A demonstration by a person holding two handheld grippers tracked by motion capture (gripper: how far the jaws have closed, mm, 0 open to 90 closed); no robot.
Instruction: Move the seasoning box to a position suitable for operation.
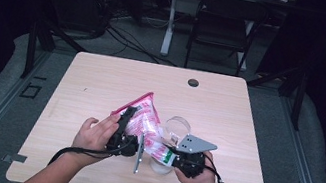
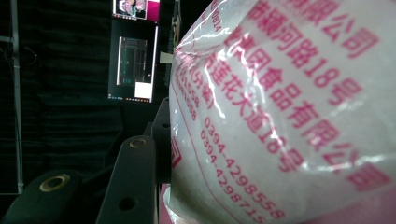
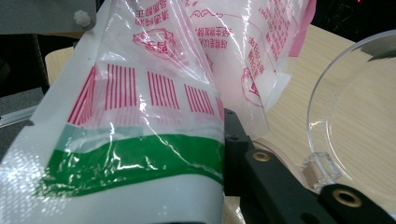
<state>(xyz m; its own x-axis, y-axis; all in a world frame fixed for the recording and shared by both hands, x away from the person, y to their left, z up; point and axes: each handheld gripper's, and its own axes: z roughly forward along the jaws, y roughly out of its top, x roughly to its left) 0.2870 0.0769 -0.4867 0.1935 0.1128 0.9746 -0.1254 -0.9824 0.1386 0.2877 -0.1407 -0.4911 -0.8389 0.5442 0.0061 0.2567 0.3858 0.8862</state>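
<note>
High view: wooden table point(image 1: 102, 81) with a pink and white plastic bag point(image 1: 144, 116) held up near its middle. Left gripper point(image 1: 126, 120) clamped on the bag's upper part. Right gripper point(image 1: 170, 158) pinched tight on the bag's lower end with the green stripe. Clear round lid point(image 1: 178, 126) just behind the right gripper.

Left gripper view: bag point(image 2: 289, 116) very close, white stuff inside, red writing on it, pressed against a black jaw at the left.

Right gripper view: bag point(image 3: 140, 140) squeezed beside a black jaw, green band low down. Clear lid point(image 3: 355, 116) at the right, above the table point(image 3: 289, 107).
</note>
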